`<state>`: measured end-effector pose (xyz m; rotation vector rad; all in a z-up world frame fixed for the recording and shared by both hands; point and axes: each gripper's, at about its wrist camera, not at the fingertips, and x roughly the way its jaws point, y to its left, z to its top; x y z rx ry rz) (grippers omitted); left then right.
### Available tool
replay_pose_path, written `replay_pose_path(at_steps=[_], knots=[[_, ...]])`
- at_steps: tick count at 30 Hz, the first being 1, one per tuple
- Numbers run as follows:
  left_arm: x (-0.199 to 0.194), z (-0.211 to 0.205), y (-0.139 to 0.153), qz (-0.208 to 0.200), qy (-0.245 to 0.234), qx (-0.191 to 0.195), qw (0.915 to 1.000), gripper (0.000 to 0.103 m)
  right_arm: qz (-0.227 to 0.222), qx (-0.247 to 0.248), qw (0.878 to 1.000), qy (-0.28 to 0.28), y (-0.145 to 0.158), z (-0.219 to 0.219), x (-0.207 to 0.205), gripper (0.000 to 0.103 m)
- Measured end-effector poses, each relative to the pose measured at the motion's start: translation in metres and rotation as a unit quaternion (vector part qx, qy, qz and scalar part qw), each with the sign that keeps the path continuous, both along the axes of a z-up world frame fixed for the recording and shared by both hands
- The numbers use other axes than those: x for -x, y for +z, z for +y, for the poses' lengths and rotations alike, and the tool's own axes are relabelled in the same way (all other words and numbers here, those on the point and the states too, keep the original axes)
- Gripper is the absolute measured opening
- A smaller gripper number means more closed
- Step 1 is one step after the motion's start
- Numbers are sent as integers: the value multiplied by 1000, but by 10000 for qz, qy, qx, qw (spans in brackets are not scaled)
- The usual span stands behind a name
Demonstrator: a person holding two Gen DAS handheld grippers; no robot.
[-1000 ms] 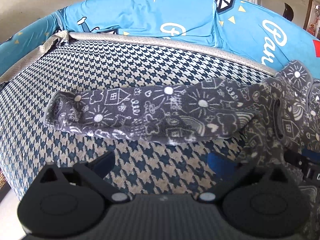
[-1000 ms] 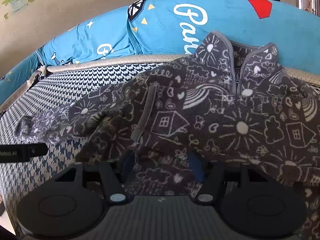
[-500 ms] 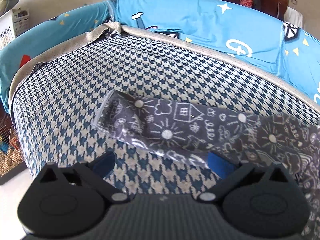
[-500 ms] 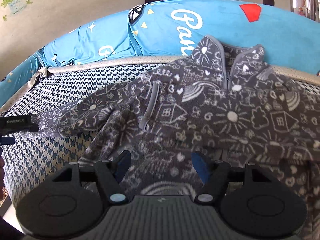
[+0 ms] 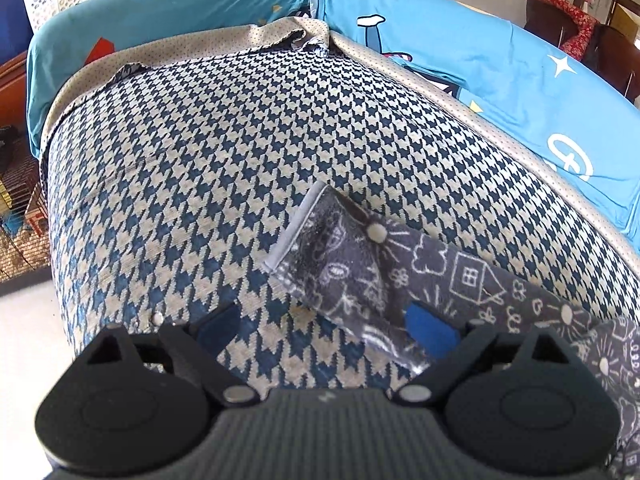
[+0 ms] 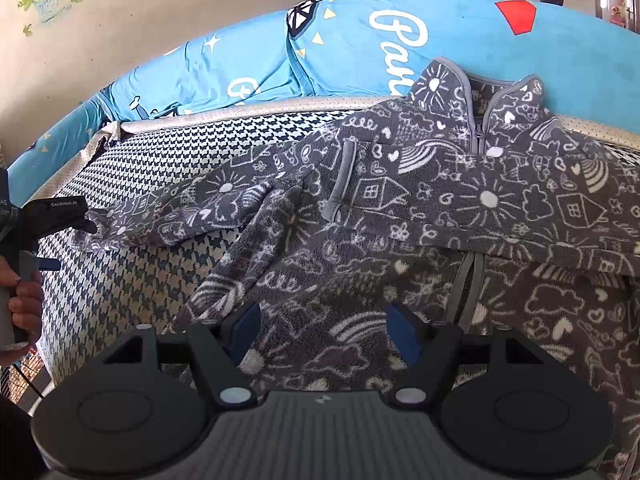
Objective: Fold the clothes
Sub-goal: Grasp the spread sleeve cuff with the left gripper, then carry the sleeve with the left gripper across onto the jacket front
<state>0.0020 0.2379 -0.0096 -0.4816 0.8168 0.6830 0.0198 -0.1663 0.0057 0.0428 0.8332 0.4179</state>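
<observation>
Left hand-held gripper (image 5: 326, 330) swung to the sleeve cuff (image 5: 296, 230), released; right hand-held gripper (image 6: 324, 330) released over jacket (image 6: 460, 208)

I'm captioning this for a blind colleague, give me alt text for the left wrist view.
An open left gripper hovers over the cuff end of a grey fleece sleeve with white doodle print, lying on a blue-and-cream houndstooth cushion. Bright blue printed fabric lines the back.

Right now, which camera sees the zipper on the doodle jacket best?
The right wrist view. It shows the grey jacket spread out, with the zipper running down from the open collar. The left wrist view shows only the jacket's sleeve with its cuff, so no zipper there.
</observation>
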Motion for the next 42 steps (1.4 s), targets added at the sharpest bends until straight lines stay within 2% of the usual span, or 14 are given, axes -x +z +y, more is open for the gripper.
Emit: replay_pose_path(at_steps=[4, 10, 15, 18, 20, 23, 27, 29, 32, 34, 36, 38, 40, 42], knots=[[-7, 6, -11, -52, 20, 249, 9997, 95, 48, 17, 10000, -8, -2, 0, -1, 70], [-18, 2, -14, -131, -16, 98, 9999, 90, 96, 103, 9999, 42, -5, 1, -1, 71], [-24, -3, -14, -183, -79, -53, 9998, 64, 91, 153, 9998, 46, -7, 2, -1, 71], [-24, -5, -12, -250, -62, -40, 9997, 45, 86, 178, 9998, 44, -7, 2, -2, 71], [-23, -6, -11, -311, -78, 2, 9995, 26, 87, 191, 9998, 33, -7, 2, -2, 71], [-24, -12, -8, -449, -275, 151, 9985, 18, 71, 198, 9998, -7, -7, 0, -3, 71], [-26, -34, 2, -723, -846, 258, 9935, 17, 51, 199, 9998, -83, -7, -2, -4, 71], [-28, -54, 8, -878, -1394, 415, 9855, 17, 44, 201, 9997, -110, -7, -2, -4, 71], [-29, -85, 18, -1095, -2219, 625, 9669, 17, 40, 210, 9997, -130, -7, -2, -5, 71], [-26, -113, 25, -1183, -2896, 688, 9473, 18, 35, 215, 9997, -147, -6, -2, -5, 71], [-23, -140, 30, -1188, -3448, 659, 9288, 24, 29, 205, 9996, -171, -6, -3, -6, 71], [-15, -161, 34, -1216, -3663, 422, 9215, 50, 17, 178, 9996, -203, -5, -4, -6, 71], [-13, -169, 35, -1193, -3662, 311, 9223, 61, 0, 125, 9997, -229, -4, -5, -7, 71], [-13, -173, 35, -1140, -3624, 249, 9247, 65, -54, 29, 9997, -248, -2, -7, -8, 71]])
